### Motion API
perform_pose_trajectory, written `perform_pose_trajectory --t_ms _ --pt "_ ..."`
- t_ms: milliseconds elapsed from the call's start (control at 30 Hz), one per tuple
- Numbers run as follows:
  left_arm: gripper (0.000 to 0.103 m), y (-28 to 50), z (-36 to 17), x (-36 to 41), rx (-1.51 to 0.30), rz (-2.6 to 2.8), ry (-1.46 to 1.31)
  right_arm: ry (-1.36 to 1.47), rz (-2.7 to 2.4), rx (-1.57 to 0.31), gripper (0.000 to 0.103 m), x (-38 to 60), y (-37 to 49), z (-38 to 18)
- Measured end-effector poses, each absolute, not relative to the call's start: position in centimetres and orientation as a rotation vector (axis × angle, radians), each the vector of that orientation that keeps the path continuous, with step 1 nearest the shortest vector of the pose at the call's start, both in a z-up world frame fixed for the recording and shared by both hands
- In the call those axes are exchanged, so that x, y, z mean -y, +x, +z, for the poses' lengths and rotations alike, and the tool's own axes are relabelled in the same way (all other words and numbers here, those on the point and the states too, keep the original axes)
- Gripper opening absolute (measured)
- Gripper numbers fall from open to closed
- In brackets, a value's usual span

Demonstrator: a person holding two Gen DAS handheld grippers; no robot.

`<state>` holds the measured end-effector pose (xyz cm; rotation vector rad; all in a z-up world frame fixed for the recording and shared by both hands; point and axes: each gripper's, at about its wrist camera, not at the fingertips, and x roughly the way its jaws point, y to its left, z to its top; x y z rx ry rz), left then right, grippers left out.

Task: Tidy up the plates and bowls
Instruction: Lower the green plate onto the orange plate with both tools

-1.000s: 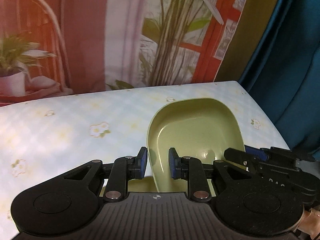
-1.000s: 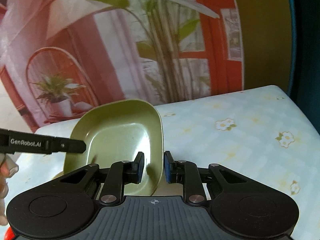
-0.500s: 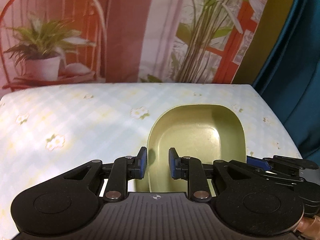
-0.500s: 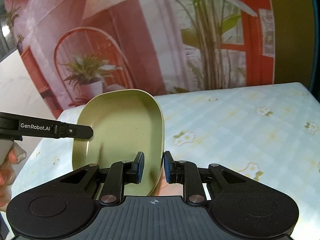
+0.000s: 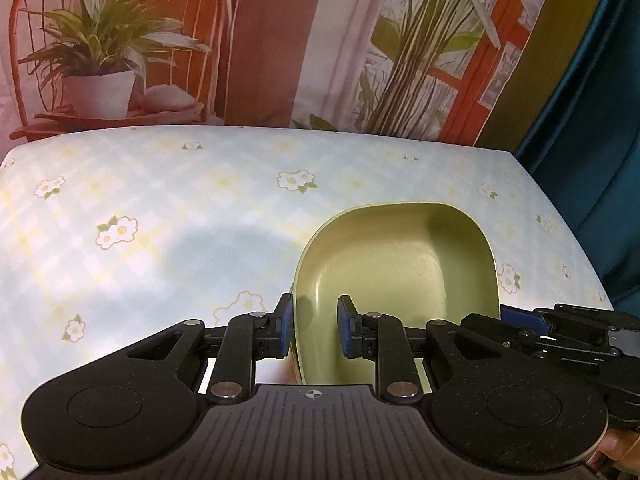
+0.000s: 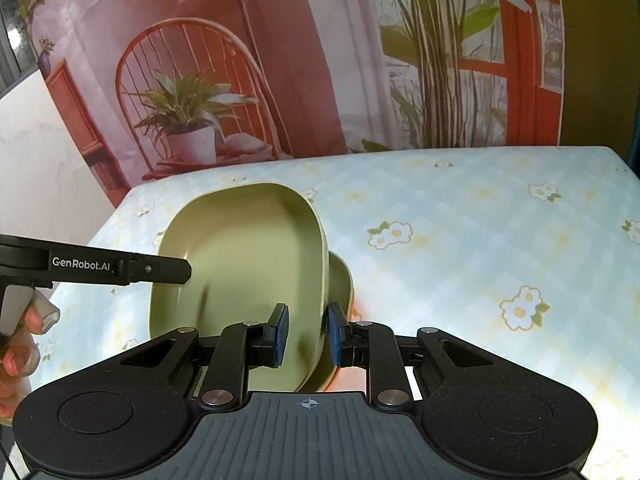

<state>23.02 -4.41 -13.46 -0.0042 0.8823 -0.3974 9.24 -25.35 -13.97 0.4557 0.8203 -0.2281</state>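
Across the left wrist view, the left gripper (image 5: pixel 312 330) is clenching the near left rim of the green bowl (image 5: pixel 404 276), which is sitting at about 4 o'clock on the floral tablecloth (image 5: pixel 160 220). Across the right wrist view, the right gripper (image 6: pixel 306 334) is clamping the bowl's (image 6: pixel 244 256) right rim at 6 o'clock, above a second green dish (image 6: pixel 340 280) peeking out at 3 o'clock of it, while the left gripper's arm (image 6: pixel 120 268) is reaching in from 9 o'clock.

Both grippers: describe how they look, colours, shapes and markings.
The left gripper and right gripper are matching matte black tools: a ribbed grey-black body marked with a small crosshair, round housings either side, and slotted linkage arms with silver pivot pins. The fingers end in blue pads. White "GenRobot.AI" lettering runs along the left one's side. No cables or sleeves show.
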Motion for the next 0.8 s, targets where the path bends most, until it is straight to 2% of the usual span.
perform_pose_trajectory --t_ms 800 --pt "0.024 23.5 -14.6 4.3 -0.914 -0.384 -0.028 0.460 -0.244 -0.845 0.022 25.7 9.3 -14.1"
